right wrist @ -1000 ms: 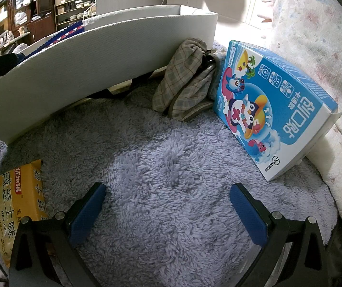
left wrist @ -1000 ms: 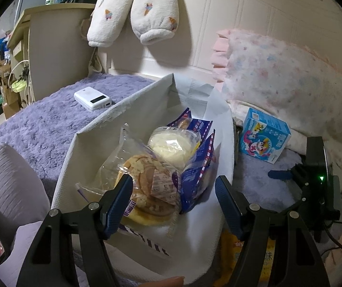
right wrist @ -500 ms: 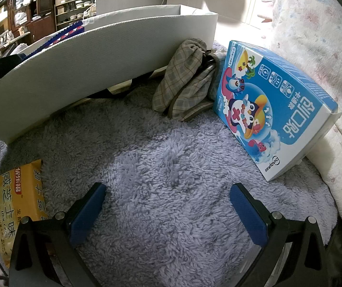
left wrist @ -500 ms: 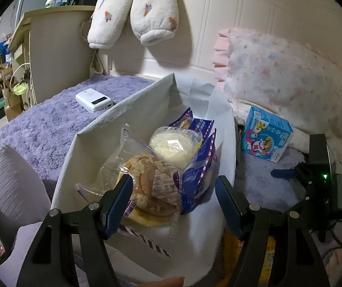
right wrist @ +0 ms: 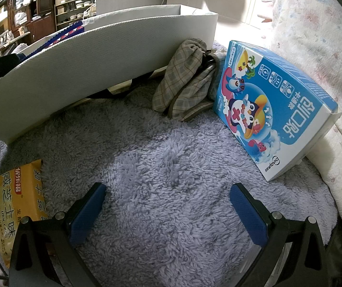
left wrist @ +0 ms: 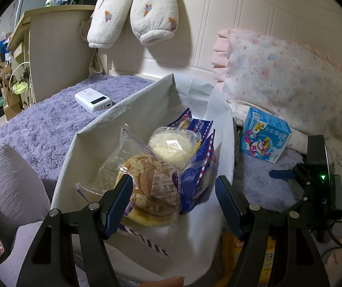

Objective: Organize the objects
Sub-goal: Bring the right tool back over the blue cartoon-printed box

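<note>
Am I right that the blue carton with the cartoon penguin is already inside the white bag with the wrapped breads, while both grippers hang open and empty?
Not quite: the blue carton is outside the white bag, leaning against the pillow on the purple blanket, as the right wrist view shows. The rest holds: the wrapped breads are in the bag, and the left gripper and right gripper are open and empty.

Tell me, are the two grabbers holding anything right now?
No, nothing. The left gripper is open above the white bag of breads, and the right gripper is open over the bare purple blanket.
</note>
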Tool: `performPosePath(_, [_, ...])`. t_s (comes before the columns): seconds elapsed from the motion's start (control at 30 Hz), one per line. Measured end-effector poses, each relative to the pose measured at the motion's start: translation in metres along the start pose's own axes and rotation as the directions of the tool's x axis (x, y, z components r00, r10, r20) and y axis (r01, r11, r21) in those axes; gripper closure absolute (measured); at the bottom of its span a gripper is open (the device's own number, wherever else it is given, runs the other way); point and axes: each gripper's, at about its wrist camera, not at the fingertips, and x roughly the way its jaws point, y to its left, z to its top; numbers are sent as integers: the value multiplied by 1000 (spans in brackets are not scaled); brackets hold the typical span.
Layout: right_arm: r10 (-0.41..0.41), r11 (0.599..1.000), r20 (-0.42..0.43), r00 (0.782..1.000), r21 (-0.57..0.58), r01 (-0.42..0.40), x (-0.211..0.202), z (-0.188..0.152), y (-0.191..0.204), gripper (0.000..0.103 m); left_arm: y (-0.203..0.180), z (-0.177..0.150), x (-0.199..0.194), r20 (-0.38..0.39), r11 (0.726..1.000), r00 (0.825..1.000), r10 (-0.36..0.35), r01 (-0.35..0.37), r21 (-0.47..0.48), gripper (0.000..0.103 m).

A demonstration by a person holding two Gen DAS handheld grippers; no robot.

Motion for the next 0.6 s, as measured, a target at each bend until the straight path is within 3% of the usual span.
performPosePath(0.37, [-4,1000,3,1000,-1,4,0,1,1,0,0,1,-3,19,1000,1000,-5,5,-3,32])
performPosePath(0.6, [20,1000,-18,1000,7,-20,3,6,-3,0,-12,-3,-7,48,999,999,-12,10,49,32])
